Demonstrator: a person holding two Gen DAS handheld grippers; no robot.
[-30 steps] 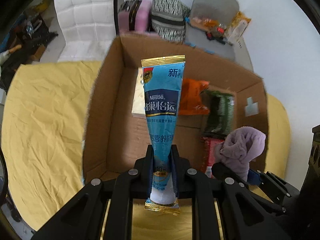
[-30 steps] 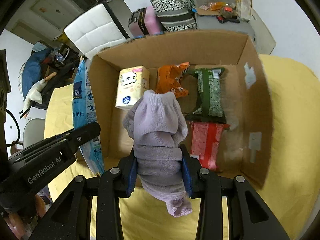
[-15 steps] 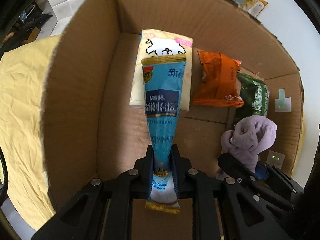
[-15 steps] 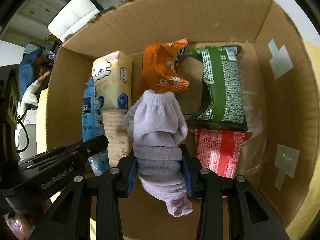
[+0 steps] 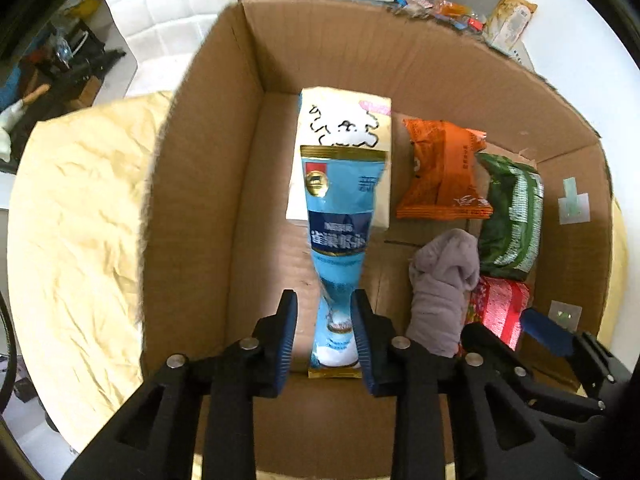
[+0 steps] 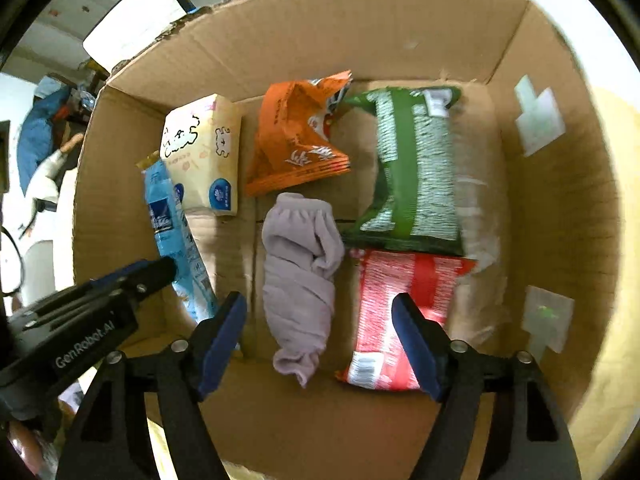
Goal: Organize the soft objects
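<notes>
- Inside the cardboard box [image 6: 560,208], the right gripper [image 6: 320,332] is opening, pads clear of the lilac sock roll [image 6: 300,280] lying on the floor.
- The left gripper [image 5: 324,332] is opening around the blue milk-powder pouch [image 5: 340,236], pads apart from it, beside the tissue pack [image 5: 344,120].

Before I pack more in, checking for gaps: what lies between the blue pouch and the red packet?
The purple sock lies between the blue pouch and the red packet, clearest in the right wrist view.
</notes>
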